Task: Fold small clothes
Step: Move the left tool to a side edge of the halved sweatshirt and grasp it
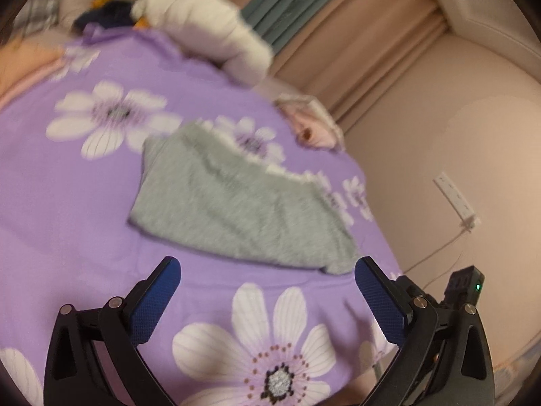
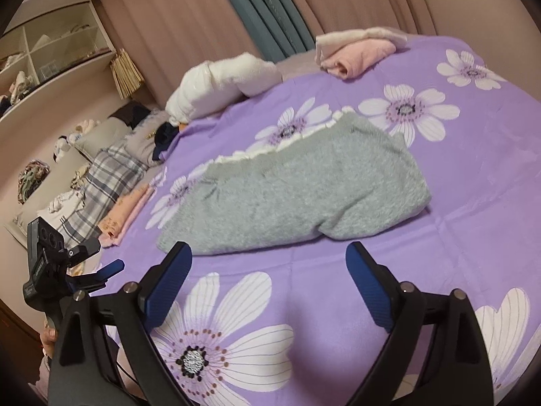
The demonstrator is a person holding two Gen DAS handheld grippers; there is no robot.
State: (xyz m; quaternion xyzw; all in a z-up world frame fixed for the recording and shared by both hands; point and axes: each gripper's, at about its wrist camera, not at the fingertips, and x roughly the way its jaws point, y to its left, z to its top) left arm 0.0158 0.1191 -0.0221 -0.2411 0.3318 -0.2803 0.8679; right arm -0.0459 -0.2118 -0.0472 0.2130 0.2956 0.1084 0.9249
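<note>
A folded grey garment (image 2: 297, 189) is seen lying on a purple flowered bedspread (image 2: 473, 203). The left gripper (image 1: 267, 277) and right gripper (image 2: 268, 260) are held wide open and empty, the garment at twelve o'clock from each.

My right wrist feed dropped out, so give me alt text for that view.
A folded grey fleece garment with a white ruffled edge lies on a purple floral bedsheet, just beyond the open, empty right gripper. Folded pink and white clothes sit at the far edge.
</note>
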